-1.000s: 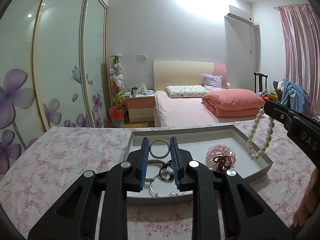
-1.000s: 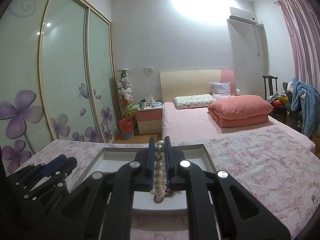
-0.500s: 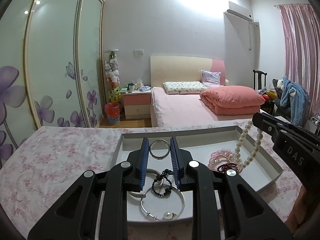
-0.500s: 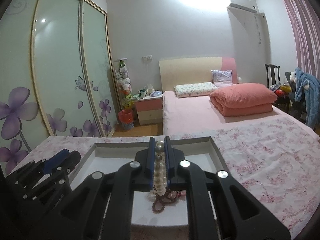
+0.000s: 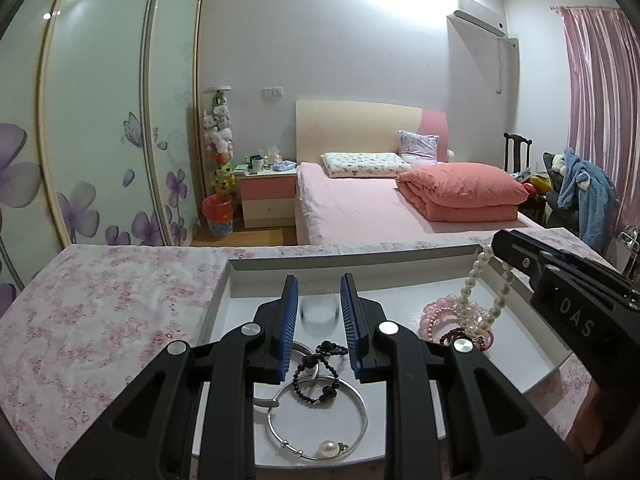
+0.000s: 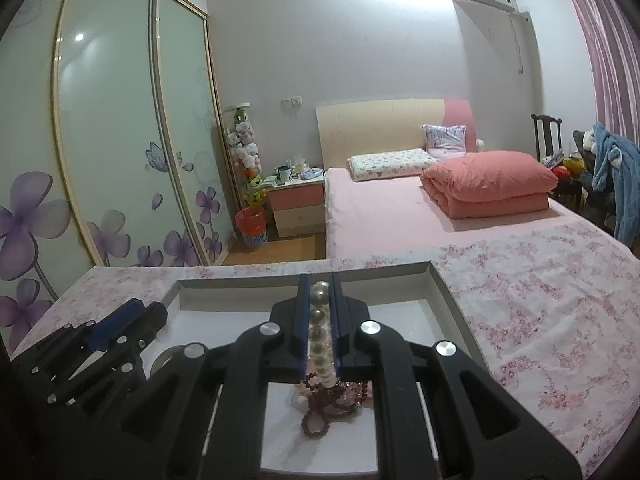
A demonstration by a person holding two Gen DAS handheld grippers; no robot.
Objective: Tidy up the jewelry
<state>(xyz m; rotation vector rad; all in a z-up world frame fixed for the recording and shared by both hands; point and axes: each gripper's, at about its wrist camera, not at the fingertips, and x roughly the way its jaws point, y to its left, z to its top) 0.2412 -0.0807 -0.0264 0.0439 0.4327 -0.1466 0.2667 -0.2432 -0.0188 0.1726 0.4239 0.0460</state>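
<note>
A shallow white tray lies on a floral cloth. My left gripper hovers low over it. A small silver ring shows blurred between the blue pads, with a sliver of gap on each side. Below the gripper lie a black bead bracelet and a silver bangle with a pearl. My right gripper is shut on a pearl necklace. The necklace's loop hangs down onto pink bead bracelets and a dark red bead bracelet. The left gripper shows at the tray's left.
The floral cloth covers the table around the tray. Beyond the far edge stand a pink bed, a nightstand and sliding wardrobe doors on the left. A hand is at the lower right.
Both grippers came forward and lower over the tray. The pearl loop sank onto the pink beads. The silver ring, held sharp between the left pads before, is now blurred.
</note>
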